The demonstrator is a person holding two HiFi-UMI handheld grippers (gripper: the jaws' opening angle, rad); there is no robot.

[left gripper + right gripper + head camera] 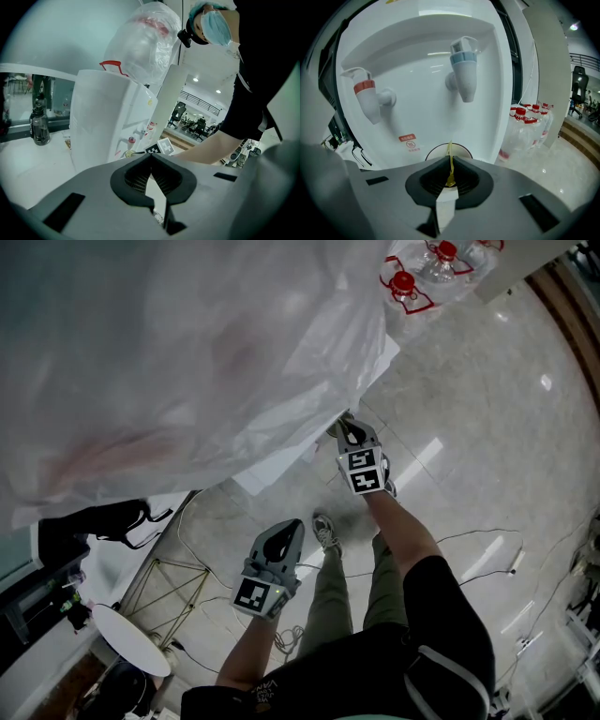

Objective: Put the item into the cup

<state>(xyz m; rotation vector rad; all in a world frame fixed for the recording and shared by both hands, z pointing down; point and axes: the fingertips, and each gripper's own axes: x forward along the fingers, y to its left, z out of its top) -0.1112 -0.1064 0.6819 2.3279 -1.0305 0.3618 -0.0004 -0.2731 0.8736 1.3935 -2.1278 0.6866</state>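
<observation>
The task is not done yet. The item (450, 169) is not in the cup (461, 151): it is pinched between the closed jaws of the right gripper (345, 425), and its upper end pokes up past the jaw tips. In the right gripper view that end lines up with the cup's mouth, so the approach looks nearly finished. I judge that only the last reach over the rim and the release remain. How much gap is left between item and cup cannot be read from this angle. The item is a thin, narrow, yellow strip, slightly see-through and likely light and limp. What it is I cannot tell. The cup shows only a dark round rim with a pale inside, and it stands in the recess of a glossy white plastic dispenser (426, 93), below and between a red tap (365, 96) and a blue tap (464, 70). The left gripper (151, 157) hangs back from the dispenser, its ribbed dark jaws together with nothing between them. A crinkled clear plastic bag (169, 352) drapes the dispenser's top, above a polished stone floor (469, 409).
</observation>
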